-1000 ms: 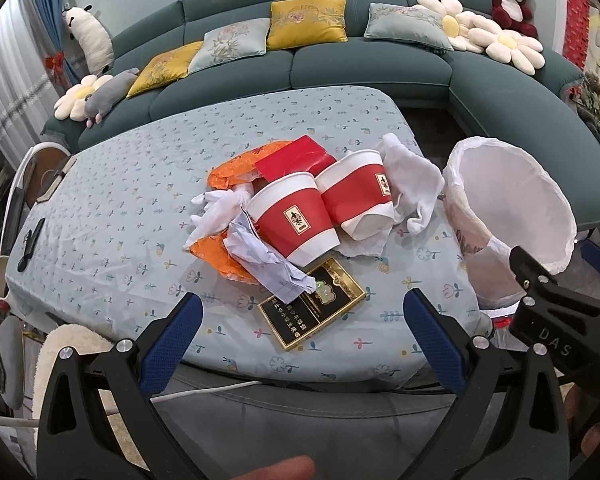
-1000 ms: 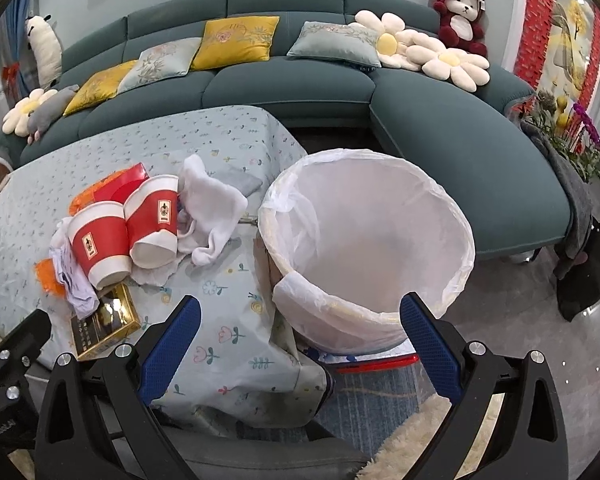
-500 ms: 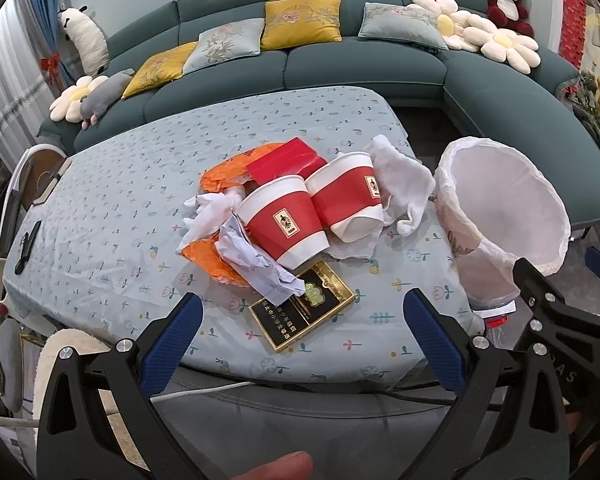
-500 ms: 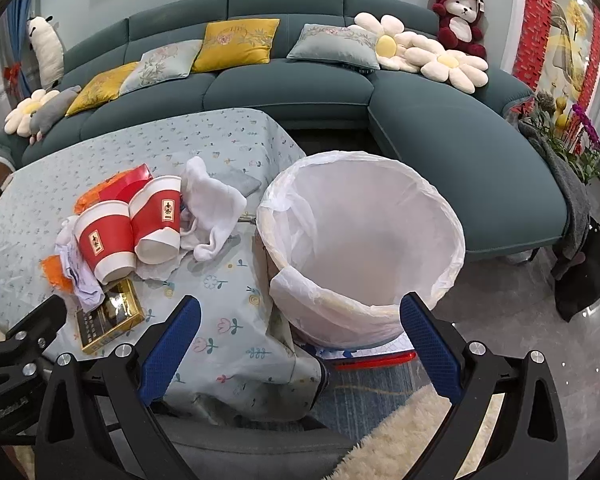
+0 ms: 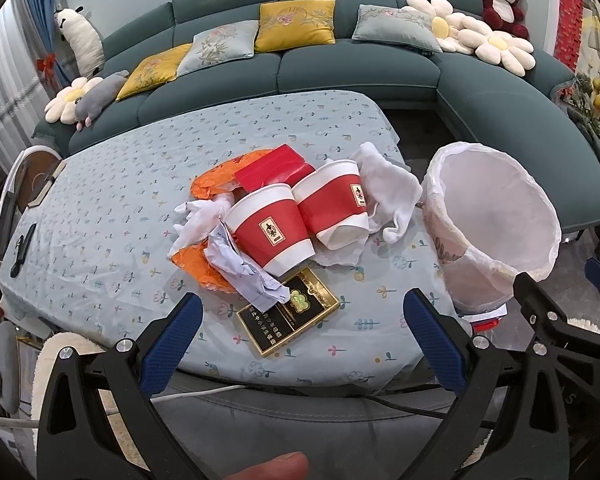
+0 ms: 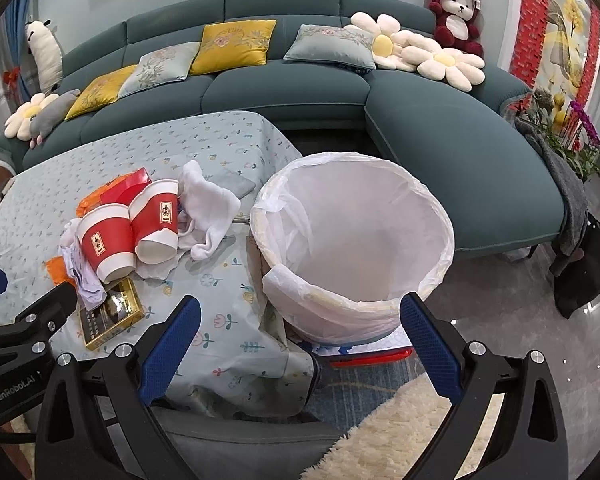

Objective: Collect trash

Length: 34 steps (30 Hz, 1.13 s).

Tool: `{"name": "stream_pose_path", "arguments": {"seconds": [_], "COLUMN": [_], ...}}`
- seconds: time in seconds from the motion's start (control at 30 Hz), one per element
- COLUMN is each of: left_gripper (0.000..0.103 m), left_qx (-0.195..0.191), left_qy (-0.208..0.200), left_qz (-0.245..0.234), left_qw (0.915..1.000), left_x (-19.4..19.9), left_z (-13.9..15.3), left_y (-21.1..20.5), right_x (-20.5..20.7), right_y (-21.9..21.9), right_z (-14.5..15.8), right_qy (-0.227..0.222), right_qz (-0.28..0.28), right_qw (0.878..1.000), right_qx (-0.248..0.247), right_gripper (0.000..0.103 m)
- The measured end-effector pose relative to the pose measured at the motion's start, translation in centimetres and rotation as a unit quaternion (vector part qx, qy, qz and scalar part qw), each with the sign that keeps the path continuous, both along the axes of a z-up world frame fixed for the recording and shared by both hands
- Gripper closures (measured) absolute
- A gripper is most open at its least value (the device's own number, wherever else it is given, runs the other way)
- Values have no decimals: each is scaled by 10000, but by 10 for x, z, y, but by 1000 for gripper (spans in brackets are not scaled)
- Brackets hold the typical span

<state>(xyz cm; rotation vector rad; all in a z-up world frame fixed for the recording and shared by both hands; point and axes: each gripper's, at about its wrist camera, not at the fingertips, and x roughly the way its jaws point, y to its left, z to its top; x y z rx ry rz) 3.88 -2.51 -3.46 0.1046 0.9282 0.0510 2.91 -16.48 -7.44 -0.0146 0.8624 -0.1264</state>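
Still, 2 cups near table edge

blk frames, silver screws | blue ribbed fingers | "GenRobot.AI" mark

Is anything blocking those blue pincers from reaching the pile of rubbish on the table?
Nothing visible does. The left gripper is open, facing the black and gold box and the red paper cups; only bare tablecloth lies between.

orange wrapper lies mostly hidden under the cups (print on the black box unreadable).
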Motion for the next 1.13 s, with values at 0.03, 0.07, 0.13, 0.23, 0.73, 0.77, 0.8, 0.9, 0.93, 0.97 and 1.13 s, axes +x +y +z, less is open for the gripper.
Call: {"name": "stream_pose_path", "arguments": {"seconds": [0.03, 0.07, 0.13, 0.23, 0.73, 0.77, 0.8, 0.9, 0.93, 0.97, 1.13], "left_gripper": [7, 7, 7, 7, 7, 7, 7, 7, 7, 7, 7], "left_qx": [-3, -9, 13, 0, 20, 20, 27, 40, 42, 29, 71], "left_qy": [3, 6, -2, -11, -23, -30, -37, -45, -43, -39, -20], "left_qz": [5, 10, 4, 17, -7, -3, 5, 32, 48, 53, 70], "left_qw": [10000, 10000, 10000, 10000, 10000, 10000, 10000, 10000, 10000, 10000, 9999], "left_x": [0, 0, 0, 0, -3, -4, -4, -5, -5, -5, -6], "left_z": [0, 0, 0, 1, -1, 0, 0, 1, 1, 1, 1], "left_y": [0, 0, -1, -1, -3, -2, -2, -1, -1, -1, -1], "right_x": [-1, -1, -2, -4, -6, -7, -7, -8, -8, -9, -10], "right_y": [-1, -1, -2, -4, -8, -8, -8, -9, -10, -10, -11], "right_z": [1, 1, 1, 3, 4, 4, 4, 4, 5, 5, 4], "right_qy": [-6, -11, -12, -26, -52, -57, -63, -70, -81, -88, -112], "right_qz": [-2, -5, -12, -19, -6, 1, 8, 8, 2, -3, -4], "right_qw": [10000, 10000, 10000, 10000, 9999, 9999, 9998, 9998, 9998, 9998, 9998], "right_qx": [-11, -26, -41, -61, -133, -152, -167, -180, -173, -167, -172], "right_gripper": [8, 8, 8, 8, 8, 8, 8, 8, 8, 8, 8]}}
